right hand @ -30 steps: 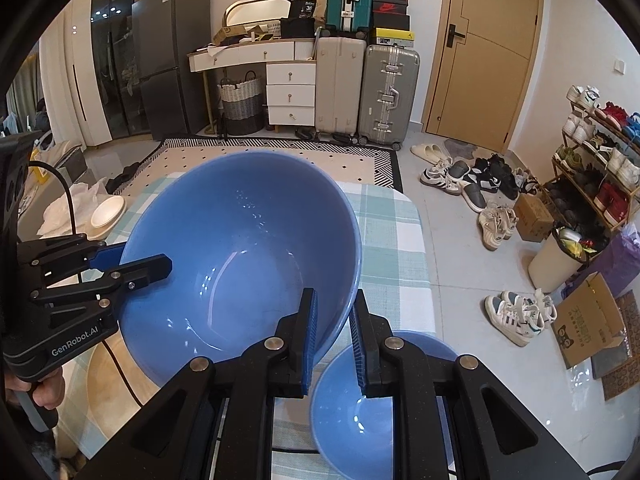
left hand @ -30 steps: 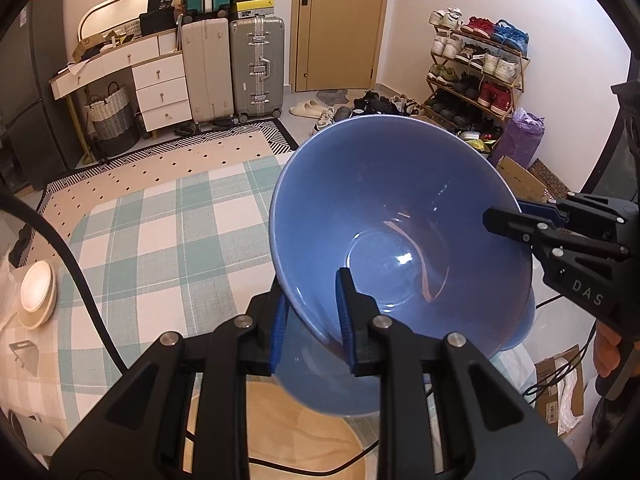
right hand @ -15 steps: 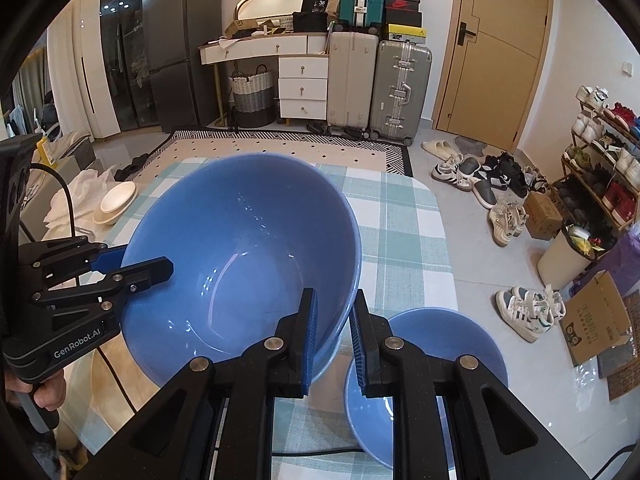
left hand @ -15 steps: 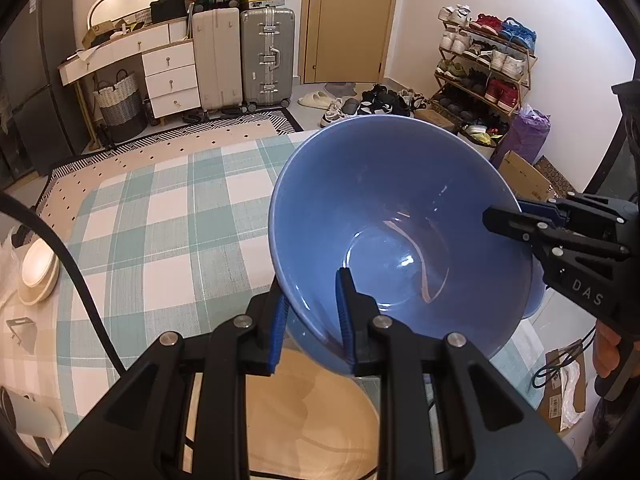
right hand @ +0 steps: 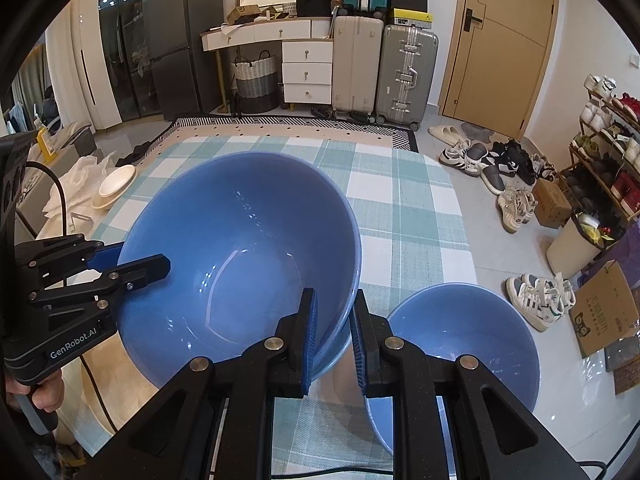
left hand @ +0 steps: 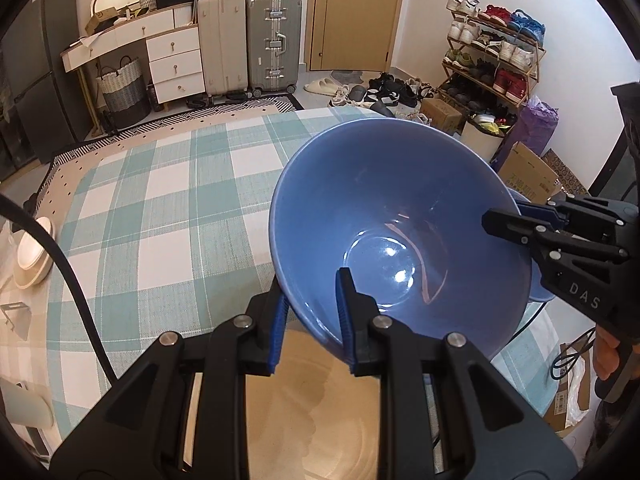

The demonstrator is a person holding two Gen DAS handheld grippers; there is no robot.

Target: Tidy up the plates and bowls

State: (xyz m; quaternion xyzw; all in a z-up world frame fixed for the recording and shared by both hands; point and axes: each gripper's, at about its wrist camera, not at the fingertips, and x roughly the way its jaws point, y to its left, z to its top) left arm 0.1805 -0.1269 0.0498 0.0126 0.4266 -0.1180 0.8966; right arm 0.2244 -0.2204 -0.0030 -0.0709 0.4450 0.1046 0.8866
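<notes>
Two grippers pinched one big blue bowl (right hand: 240, 256) from opposite sides. The right gripper (right hand: 333, 334) clamped its rim at 5 o'clock in its own view; the left gripper (left hand: 310, 316) clamped the rim at 7 o'clock in its view. Each had one blue pad inside the bowl and one outside. The bowl was tilted, held above a tan round mat (left hand: 312, 412) on the table (right hand: 416, 216). A smaller blue bowl (right hand: 460, 352) sat just beside it at 4 o'clock, at the table's edge. A black cable (left hand: 68, 272) crossed the checked green-and-white cloth at 9 o'clock. A cream dish (right hand: 114, 184) lay farther off at 10 o'clock. Beyond the table stood suitcases (right hand: 384, 68), white drawers (right hand: 306, 72), a wooden door (right hand: 504, 40) and, at 3 o'clock, a shoe rack (right hand: 612, 136).
</notes>
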